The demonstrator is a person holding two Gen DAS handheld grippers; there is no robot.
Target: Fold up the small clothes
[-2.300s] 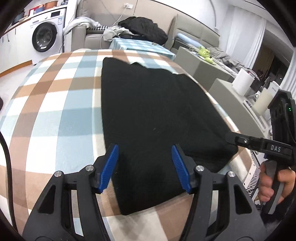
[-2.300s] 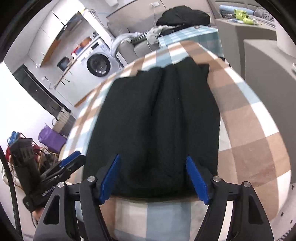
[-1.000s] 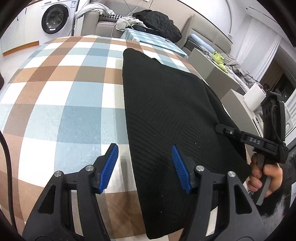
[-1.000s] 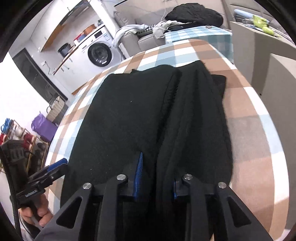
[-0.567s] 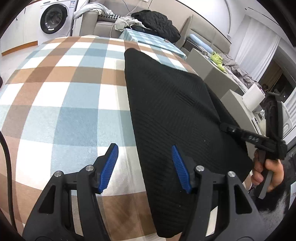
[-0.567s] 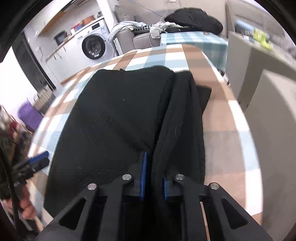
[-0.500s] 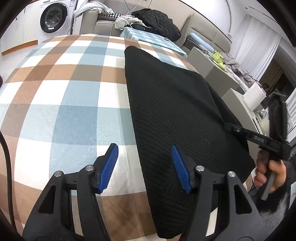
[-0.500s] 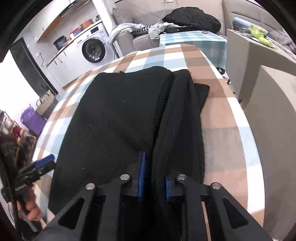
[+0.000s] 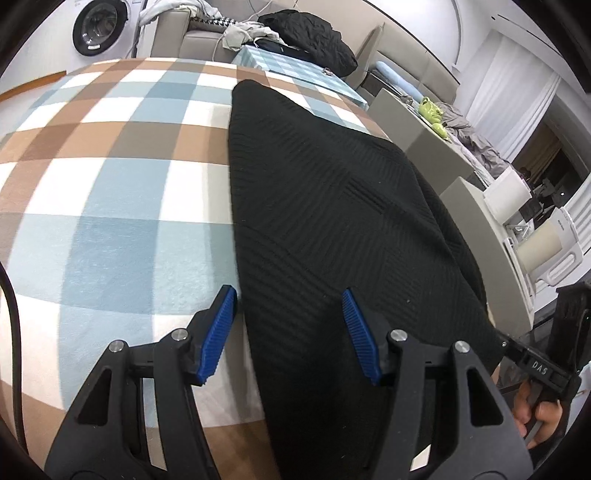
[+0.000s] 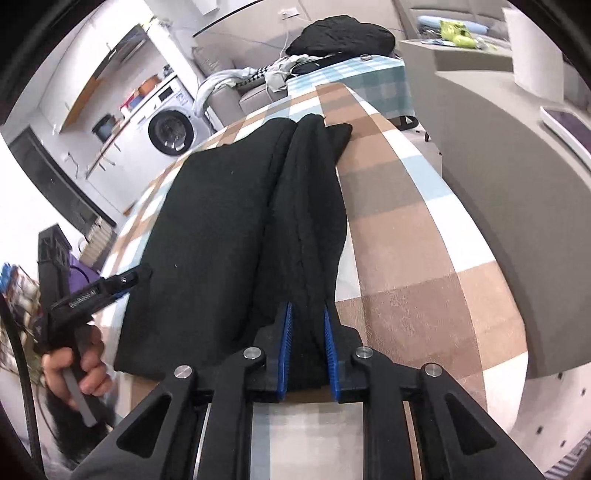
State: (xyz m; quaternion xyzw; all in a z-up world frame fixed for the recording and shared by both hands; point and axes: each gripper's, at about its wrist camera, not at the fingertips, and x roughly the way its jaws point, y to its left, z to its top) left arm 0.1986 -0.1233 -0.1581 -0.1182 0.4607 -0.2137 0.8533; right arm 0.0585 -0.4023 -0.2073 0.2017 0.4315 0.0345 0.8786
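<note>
A black knit garment lies lengthwise on the checked cloth of the table. My left gripper is open, its jaws astride the garment's near left edge. My right gripper is shut on a bunched fold of the garment at its near right edge. The fold runs as a ridge away from the pads. The right gripper also shows in the left wrist view, at the garment's right corner. The left gripper shows in the right wrist view, at the left corner.
A grey bench runs close along the table's right side. A sofa with a heap of clothes and a washing machine stand beyond the far end. A white jug stands at the right.
My right gripper closed on the garment's near right edge and bunched it into a ridge. My left gripper shifted from the garment's middle to its left edge and stayed open.
</note>
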